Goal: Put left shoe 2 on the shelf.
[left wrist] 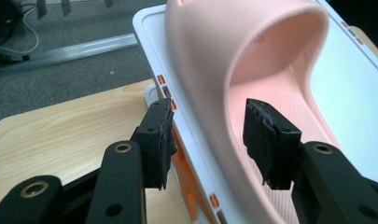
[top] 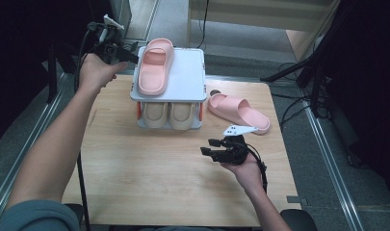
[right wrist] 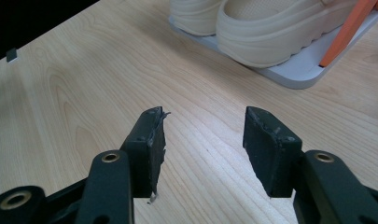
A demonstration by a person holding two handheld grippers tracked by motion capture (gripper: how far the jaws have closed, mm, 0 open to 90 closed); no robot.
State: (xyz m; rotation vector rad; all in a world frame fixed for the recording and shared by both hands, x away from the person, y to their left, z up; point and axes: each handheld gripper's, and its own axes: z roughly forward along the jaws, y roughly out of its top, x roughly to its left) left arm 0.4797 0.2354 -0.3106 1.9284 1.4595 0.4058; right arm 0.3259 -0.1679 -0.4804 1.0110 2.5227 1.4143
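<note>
One pink slipper [top: 155, 66] already sits on the rack's top shelf [top: 190, 72] at upper centre, left gripper [top: 130, 57] let go beside it, while its twin [top: 238, 110] waits on the table [top: 149, 163] centre-right, right gripper [top: 213, 147] open and empty.

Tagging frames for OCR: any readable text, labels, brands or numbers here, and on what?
None readable.
Pink rubber slide sandal on the rack's top shelf: no print visible.
Second pink slide sandal on the wooden table: none visible.
Pair of beige shoes on the lower shelf: none visible.
White two-tier plastic shoe rack: plain, with small unlettered orange clips.
</note>
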